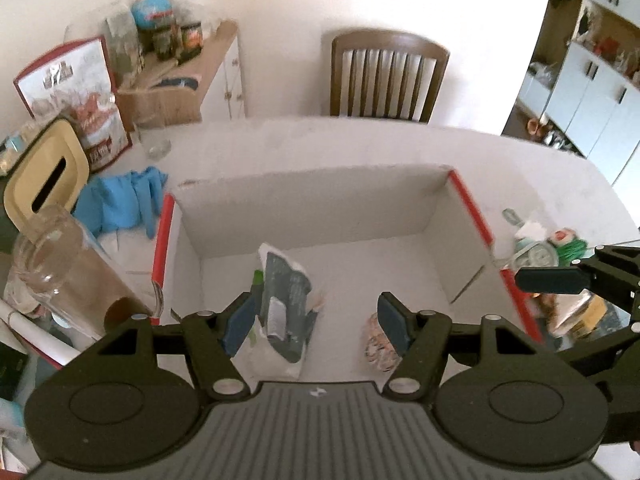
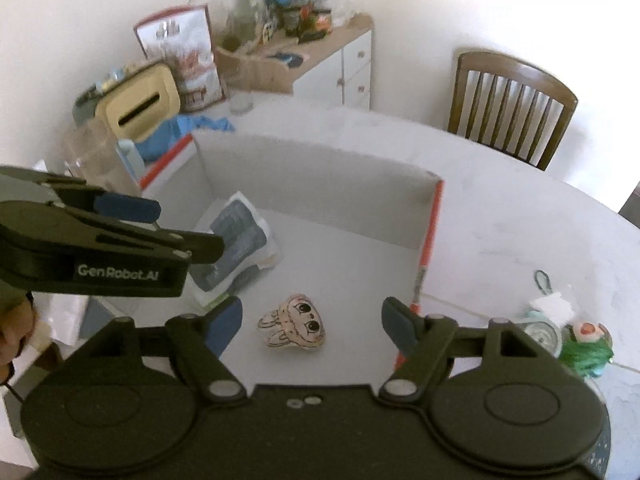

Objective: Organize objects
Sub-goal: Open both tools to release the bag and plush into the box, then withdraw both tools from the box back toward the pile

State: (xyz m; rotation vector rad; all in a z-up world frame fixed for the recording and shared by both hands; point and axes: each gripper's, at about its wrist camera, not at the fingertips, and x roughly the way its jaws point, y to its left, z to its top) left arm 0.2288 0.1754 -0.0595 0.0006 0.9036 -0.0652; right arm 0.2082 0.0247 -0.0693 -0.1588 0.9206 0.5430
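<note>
A white cardboard box (image 1: pixel 320 208) with red edges stands open on the table. On its floor lie a grey-and-white packet (image 1: pixel 284 296) and a small cartoon bunny-face charm (image 2: pixel 294 322). My left gripper (image 1: pixel 316 312) hangs open above the packet, touching nothing. My right gripper (image 2: pixel 312 312) hangs open above the charm, with nothing between its pads. In the left wrist view the charm (image 1: pixel 374 344) is partly hidden behind a finger. The packet (image 2: pixel 236 236) is partly covered by the left gripper's fingers (image 2: pixel 128 205) in the right wrist view.
Right of the box lie a green yarn toy (image 2: pixel 586 354) and a round tag (image 2: pixel 542 334). To its left are a glass jar (image 1: pixel 48 252), a blue cloth (image 1: pixel 120 200) and a beige-lidded tissue box (image 1: pixel 44 180). A wooden chair (image 1: pixel 384 76) stands behind the table.
</note>
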